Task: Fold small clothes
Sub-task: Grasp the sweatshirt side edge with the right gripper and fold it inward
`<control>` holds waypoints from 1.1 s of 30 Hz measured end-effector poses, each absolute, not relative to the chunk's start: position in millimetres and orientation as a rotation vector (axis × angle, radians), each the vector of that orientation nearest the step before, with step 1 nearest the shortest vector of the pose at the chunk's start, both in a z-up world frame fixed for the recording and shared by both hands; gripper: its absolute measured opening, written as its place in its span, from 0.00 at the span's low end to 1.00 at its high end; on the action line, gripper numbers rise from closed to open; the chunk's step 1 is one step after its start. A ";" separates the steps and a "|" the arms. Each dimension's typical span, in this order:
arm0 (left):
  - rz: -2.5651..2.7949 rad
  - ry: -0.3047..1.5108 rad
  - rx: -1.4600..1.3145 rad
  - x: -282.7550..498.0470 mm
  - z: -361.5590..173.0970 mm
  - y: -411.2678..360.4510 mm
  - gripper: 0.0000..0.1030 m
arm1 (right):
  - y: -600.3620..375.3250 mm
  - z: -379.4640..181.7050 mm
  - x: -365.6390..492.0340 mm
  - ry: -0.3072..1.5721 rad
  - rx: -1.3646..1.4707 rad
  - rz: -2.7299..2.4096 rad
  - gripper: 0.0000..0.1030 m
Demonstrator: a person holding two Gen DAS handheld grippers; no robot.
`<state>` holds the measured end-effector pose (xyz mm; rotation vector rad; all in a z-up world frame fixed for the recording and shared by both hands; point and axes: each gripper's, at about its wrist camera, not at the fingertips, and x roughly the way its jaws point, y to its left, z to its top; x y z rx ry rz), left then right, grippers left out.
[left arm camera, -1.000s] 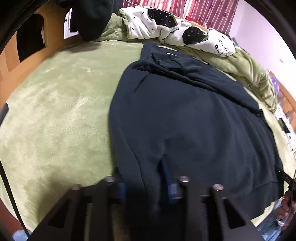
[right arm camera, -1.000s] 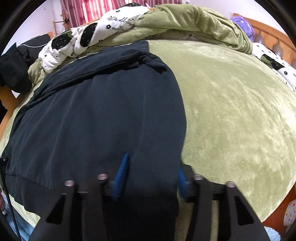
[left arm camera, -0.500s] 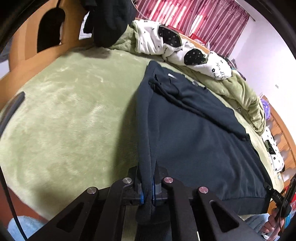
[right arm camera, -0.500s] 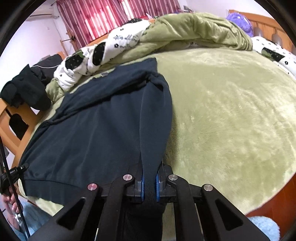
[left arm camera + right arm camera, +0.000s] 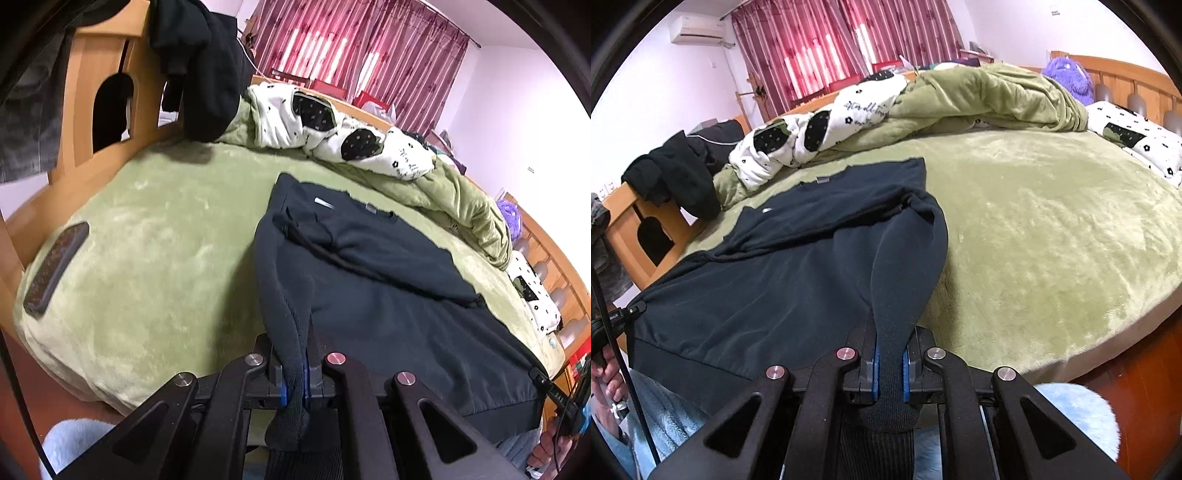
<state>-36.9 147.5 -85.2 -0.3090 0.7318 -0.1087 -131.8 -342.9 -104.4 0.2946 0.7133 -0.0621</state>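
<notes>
A dark navy sweatshirt [image 5: 388,295] lies spread on the green bed cover [image 5: 155,251], neck toward the far side. It also shows in the right wrist view [image 5: 768,280]. My left gripper [image 5: 294,373] is shut on the sweatshirt's left bottom corner and lifts that edge off the bed. My right gripper [image 5: 889,365] is shut on the right bottom corner, with the ribbed hem hanging below the fingers. The sleeves lie folded across the upper body.
A dark phone [image 5: 55,269] lies on the bed's left edge. A rumpled green duvet with white patterned lining [image 5: 923,110] is heaped at the far side. Black clothes [image 5: 199,66] hang on the wooden bed frame. A pillow [image 5: 1137,140] lies at the right.
Both grippers closed on the sweatshirt's bottom corners, then rose and drew back, lifting the side edges off the bed.
</notes>
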 end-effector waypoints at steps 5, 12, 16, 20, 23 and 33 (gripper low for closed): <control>-0.104 0.705 -0.312 -15.2 -57.9 145.0 0.06 | -342.0 -77.8 -120.3 0.675 0.288 -0.067 0.08; -0.078 0.675 -0.293 39.8 -36.3 135.5 0.06 | -348.9 -49.1 -71.2 0.613 0.293 -0.088 0.08; -0.065 0.667 -0.286 82.9 -34.3 128.9 0.06 | -355.0 -37.2 -32.0 0.588 0.306 -0.092 0.08; -0.046 0.682 -0.286 136.5 -40.4 118.8 0.06 | -358.7 -31.2 12.1 0.572 0.285 -0.099 0.08; -0.045 0.705 -0.306 173.7 -49.3 113.2 0.06 | -363.9 -34.5 47.8 0.578 0.282 -0.110 0.08; -0.034 0.793 -0.246 266.3 -93.9 89.6 0.06 | -377.7 -77.9 155.5 0.661 0.249 -0.132 0.08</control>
